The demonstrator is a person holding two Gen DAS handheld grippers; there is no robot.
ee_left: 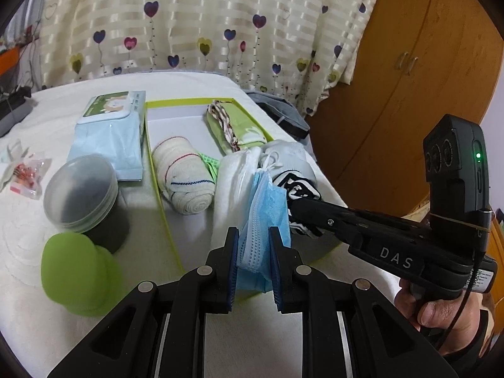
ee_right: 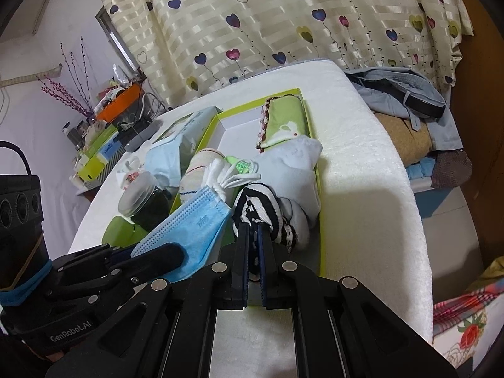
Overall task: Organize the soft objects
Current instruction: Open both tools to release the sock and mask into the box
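Left gripper (ee_left: 253,269) is clamped on a folded blue face mask (ee_left: 263,217), the pads pinching the pleated body near its lower edge so the mask hangs upright between them, over the near end of the box. Right gripper (ee_right: 252,264) is clenched on a black-and-white striped sock (ee_right: 256,209), jaws nearly together with only thin fabric between the pads; the sock is bunched at the tips and touches the mask's side.

Both items sit above the near end of a shallow green-rimmed box (ee_left: 163,195), which appears to be the collecting tray. Judged from the two-handed hold, mask and sock are being carried or lowered together to be set side by side in the free near corner.

Already lying in the box: a rolled elastic bandage (ee_left: 186,176) along the left wall, a light green folded cloth with a patterned trim (ee_left: 234,127) at the far right, and a pale grey-white sock (ee_right: 296,170) with white mask loops bunched just behind the held pieces. The far left part of the box floor is bare.

Outside the box, on the white padded surface (ee_right: 371,189): a pack of wet wipes (ee_left: 110,132) just beside the left wall, a lidded dark jar (ee_left: 83,192), a green rounded object (ee_left: 78,275) near it, and wrapped sweets (ee_left: 26,174) well apart to the left. These hard or packaged items look deliberately left out.

Risk noted: loose ear loops could snag on the pads at release.
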